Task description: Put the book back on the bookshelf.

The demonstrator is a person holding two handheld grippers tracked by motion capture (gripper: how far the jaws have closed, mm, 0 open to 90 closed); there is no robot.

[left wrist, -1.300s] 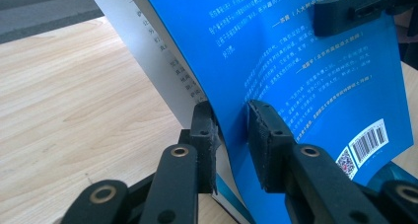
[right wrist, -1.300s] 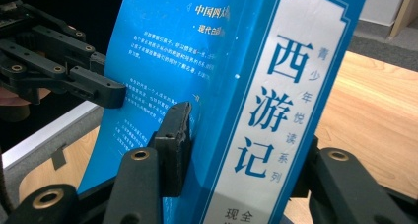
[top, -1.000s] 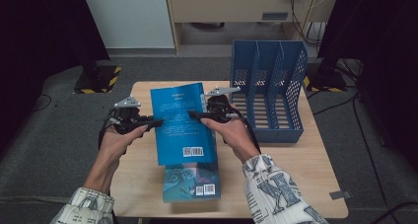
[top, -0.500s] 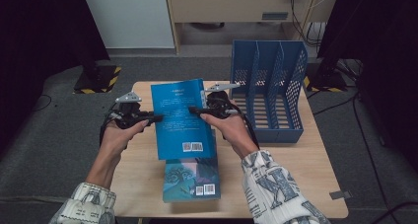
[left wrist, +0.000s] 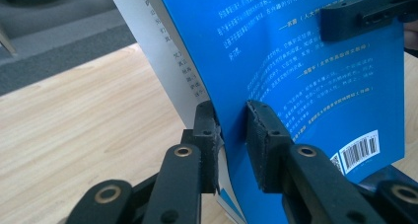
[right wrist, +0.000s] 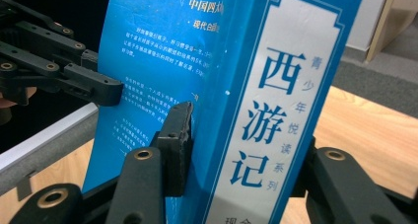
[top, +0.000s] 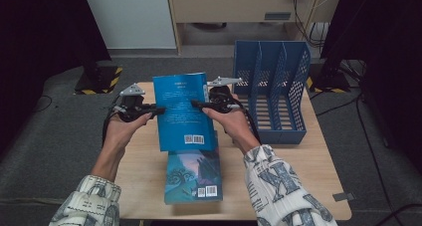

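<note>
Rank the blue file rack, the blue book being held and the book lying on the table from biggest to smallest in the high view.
1. blue file rack
2. held blue book, though raised nearer the camera
3. book lying on the table, partly covered, so unsure

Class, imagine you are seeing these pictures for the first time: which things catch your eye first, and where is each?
The bright blue book stands out first, held up above the middle of the wooden table, clamped at its left edge by the left gripper and at its spine by the right gripper. A second book with an illustrated cover lies flat beneath it near the front edge. A blue file rack stands at the table's right.
</note>
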